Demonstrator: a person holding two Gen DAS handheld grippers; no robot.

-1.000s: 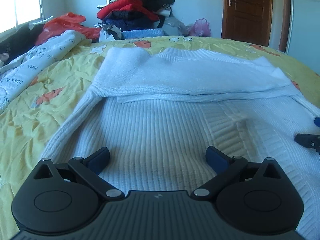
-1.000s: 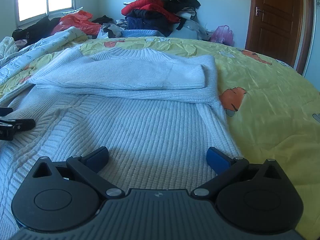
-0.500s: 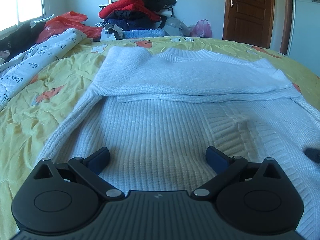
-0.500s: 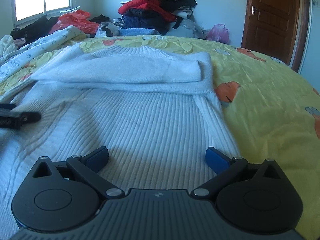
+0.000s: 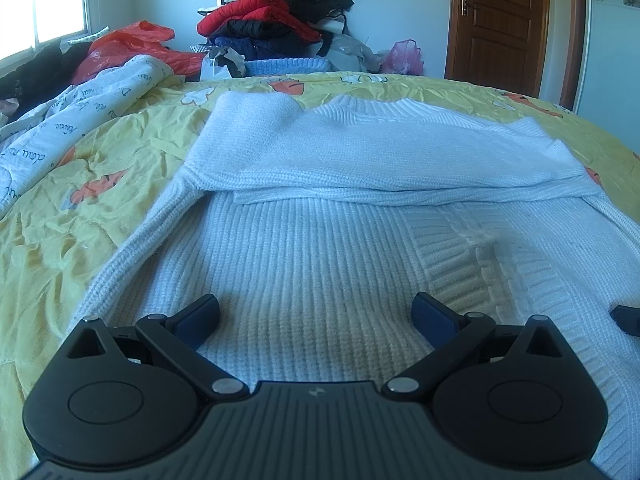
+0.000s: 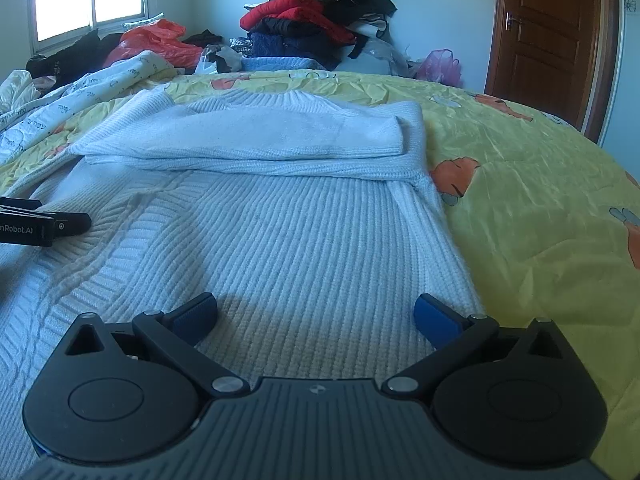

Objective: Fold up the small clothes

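A white ribbed knit sweater [image 5: 320, 248] [image 6: 280, 232] lies flat on the yellow bedspread [image 5: 60, 208], both sleeves folded across its chest near the collar. My left gripper [image 5: 316, 314] hovers low over the sweater's lower left part, open, with nothing between its blue pads. Over the lower right part, my right gripper [image 6: 316, 314] is open too and holds nothing. A tip of the right gripper [image 5: 626, 318] shows at the right edge of the left wrist view; the left gripper [image 6: 44, 226] shows at the left edge of the right wrist view.
A white printed quilt [image 5: 60, 128] is bunched along the bed's left side. A pile of red and dark clothes [image 5: 276, 20] stands behind the bed, with an orange bag [image 5: 128, 46] to its left. A brown door [image 6: 548, 40] is at the far right.
Both grippers have drawn back slightly toward the sweater's hem and stayed open. The sweater has not moved.
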